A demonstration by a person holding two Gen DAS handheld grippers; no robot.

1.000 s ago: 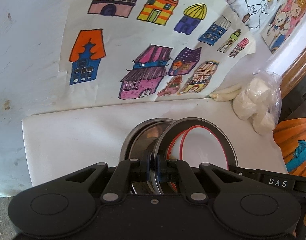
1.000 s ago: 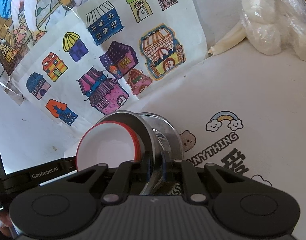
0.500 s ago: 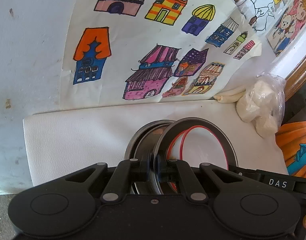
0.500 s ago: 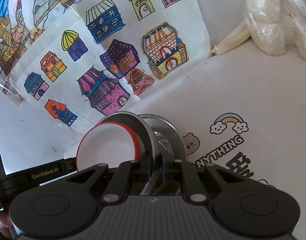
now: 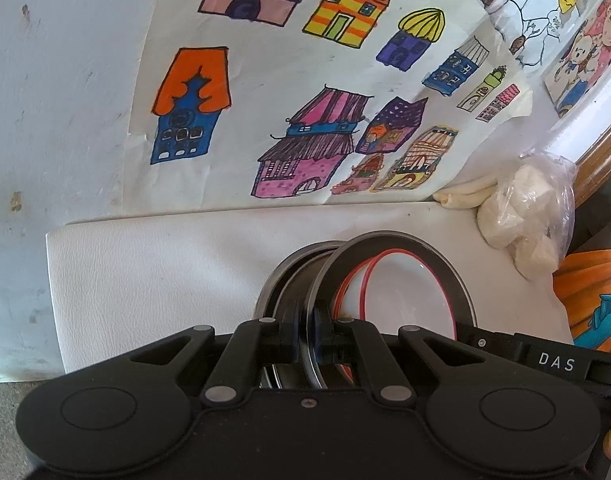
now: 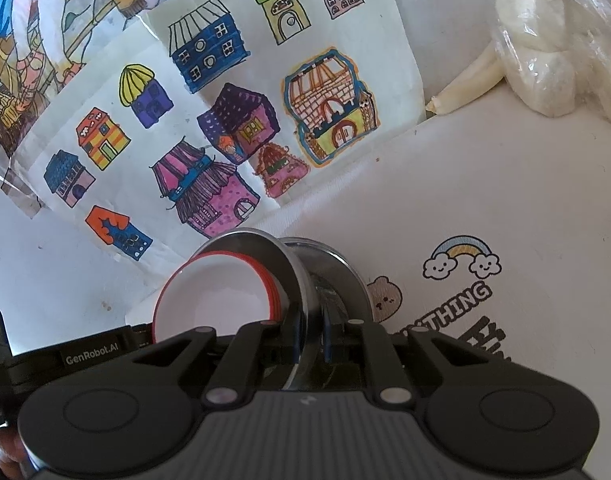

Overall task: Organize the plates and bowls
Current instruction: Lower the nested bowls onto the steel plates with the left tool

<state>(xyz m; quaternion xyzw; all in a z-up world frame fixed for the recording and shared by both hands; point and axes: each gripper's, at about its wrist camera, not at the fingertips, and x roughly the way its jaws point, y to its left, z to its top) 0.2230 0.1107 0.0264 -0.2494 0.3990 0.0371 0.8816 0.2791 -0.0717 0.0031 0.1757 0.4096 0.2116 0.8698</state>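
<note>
1. Left gripper [image 5: 305, 330], lower centre of the left view: its jaws are clamped on the rim of a steel plate [image 5: 389, 240], which carries a white bowl with a red rim [image 5: 405, 292].
2. Right gripper [image 6: 309, 340], lower centre of the right view: its jaws are pinched on the opposite rim of the same plate [image 6: 245, 240]; the bowl [image 6: 213, 300] sits left of centre.
3. The two-sided hold probably keeps the plate level so the bowl stays put. A second steel dish [image 5: 285, 276] sits just behind it.
4. The stack is above a white mat [image 5: 165, 260], below the drawings of houses [image 5: 305, 100].
5. Legible writing: "DAS" [image 5: 555, 361], "GenRobot.AI" [image 6: 91, 358], and "THING" [image 6: 461, 306] on the mat.
6. Upper right of the right view: a plastic bag of white lumps [image 6: 553, 52].
</note>
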